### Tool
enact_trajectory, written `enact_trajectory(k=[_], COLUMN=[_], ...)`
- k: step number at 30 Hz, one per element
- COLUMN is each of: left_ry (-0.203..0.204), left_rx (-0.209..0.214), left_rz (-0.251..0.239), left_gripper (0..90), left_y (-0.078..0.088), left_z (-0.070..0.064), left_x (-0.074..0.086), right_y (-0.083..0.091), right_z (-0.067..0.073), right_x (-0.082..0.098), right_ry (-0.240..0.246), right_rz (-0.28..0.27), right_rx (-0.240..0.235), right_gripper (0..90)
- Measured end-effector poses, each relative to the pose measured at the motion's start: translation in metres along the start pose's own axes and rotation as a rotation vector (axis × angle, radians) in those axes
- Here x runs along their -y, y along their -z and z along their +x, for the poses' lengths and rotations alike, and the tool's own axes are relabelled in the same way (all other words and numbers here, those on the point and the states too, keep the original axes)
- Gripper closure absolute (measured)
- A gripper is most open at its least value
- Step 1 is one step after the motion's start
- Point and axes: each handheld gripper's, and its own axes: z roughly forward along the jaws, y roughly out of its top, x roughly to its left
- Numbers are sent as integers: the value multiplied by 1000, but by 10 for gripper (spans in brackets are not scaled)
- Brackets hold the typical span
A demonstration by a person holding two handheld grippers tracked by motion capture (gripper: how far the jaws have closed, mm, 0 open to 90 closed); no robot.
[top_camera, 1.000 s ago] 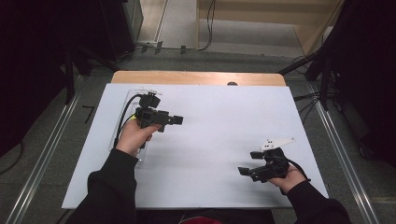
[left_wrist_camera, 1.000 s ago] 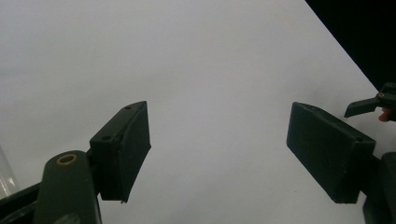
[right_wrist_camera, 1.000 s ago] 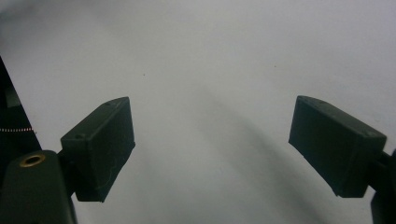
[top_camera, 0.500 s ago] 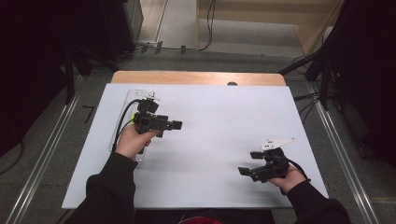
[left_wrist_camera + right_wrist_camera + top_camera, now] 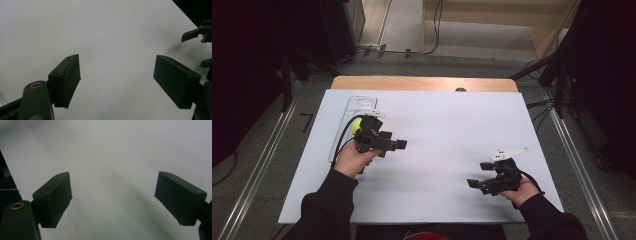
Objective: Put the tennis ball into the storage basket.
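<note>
The white counter [image 5: 447, 130] lay mostly bare, with a wide open stretch between the two hands and toward its far edge, where a strip of wood showed. The left hand-held gripper [image 5: 398, 144] was held above the left part of the counter, pointing toward the middle; in the left gripper view [image 5: 117, 80] its jaws stood well apart with nothing between them. Just behind it, near the left edge, a clear plastic tray [image 5: 362, 105] lay on the counter, and a yellow-green ball [image 5: 356, 125] showed beside the gripper's body, seemingly in the tray. The right hand-held gripper [image 5: 473, 183] sat low near the counter's near right corner, a white three-cornered plate [image 5: 509, 152] above it; in the right gripper view [image 5: 113, 200] its jaws were likewise spread wide over plain white surface, gripping nothing.

Compared with a second before, the left hand had drawn back toward the person and slightly rightward, uncovering more of the tray. The right hand had not shifted.
</note>
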Motion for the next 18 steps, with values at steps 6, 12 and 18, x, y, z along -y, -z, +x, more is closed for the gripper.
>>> enact_trajectory(k=[6, 12, 18], left_ry=[-24, -28, -24], left_rx=[2, 4, 5], left_rz=[-6, -17, -8], left_gripper=[225, 225, 225], left_y=[0, 0, -1], left_z=[-2, -3, -2], left_x=[7, 14, 21], right_y=[0, 0, 0], right_z=[0, 0, 0], right_x=[0, 0, 0], right_ry=[0, -1, 0], right_rz=[-1, -2, -2], right_rx=[0, 0, 1], right_gripper=[122, 123, 123])
